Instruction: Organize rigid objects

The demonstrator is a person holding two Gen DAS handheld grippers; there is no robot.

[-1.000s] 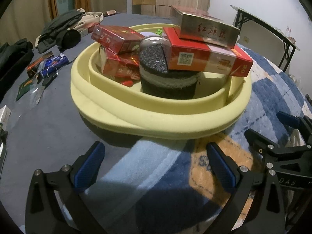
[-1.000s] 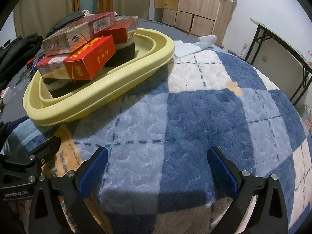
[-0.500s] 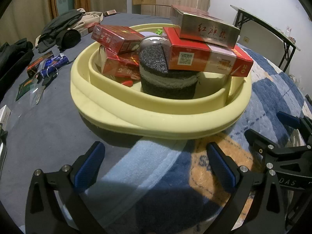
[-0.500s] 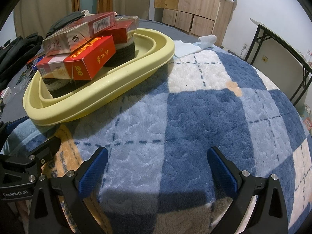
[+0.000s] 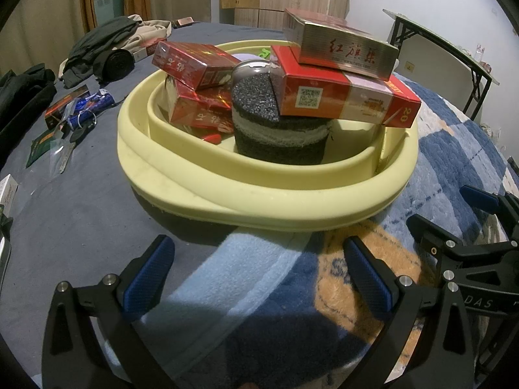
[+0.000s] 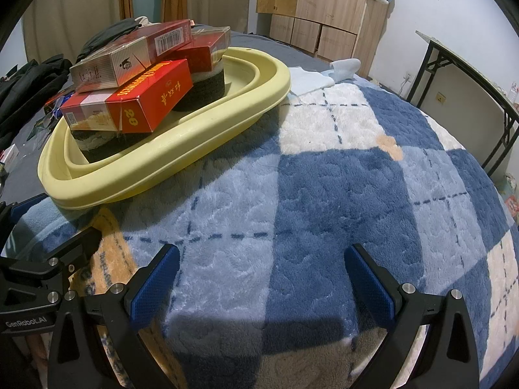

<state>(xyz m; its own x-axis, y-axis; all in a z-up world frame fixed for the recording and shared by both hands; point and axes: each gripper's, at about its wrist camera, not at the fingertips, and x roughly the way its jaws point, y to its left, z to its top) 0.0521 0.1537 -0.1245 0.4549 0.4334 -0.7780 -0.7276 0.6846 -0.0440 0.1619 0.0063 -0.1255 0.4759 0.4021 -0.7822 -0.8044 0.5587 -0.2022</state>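
A pale yellow basin (image 5: 259, 201) (image 6: 181, 159) sits on the bed. Inside it a dark round sponge-like block (image 5: 279, 133) carries a long red carton (image 5: 343, 97) (image 6: 136, 97) with a silver-red carton (image 5: 337, 45) (image 6: 126, 58) on top. Two small red packs (image 5: 194, 61) lean at the basin's left. My left gripper (image 5: 259, 272) is open and empty just in front of the basin. My right gripper (image 6: 266, 278) is open and empty over the blue checked blanket (image 6: 324, 178), to the right of the basin.
Small packets, keys and a blue wrapper (image 5: 90, 103) lie on the grey sheet left of the basin, with dark clothes (image 5: 103, 48) behind. A folding table (image 6: 470, 74) stands at the right. Wooden cabinets (image 6: 318, 9) are at the back.
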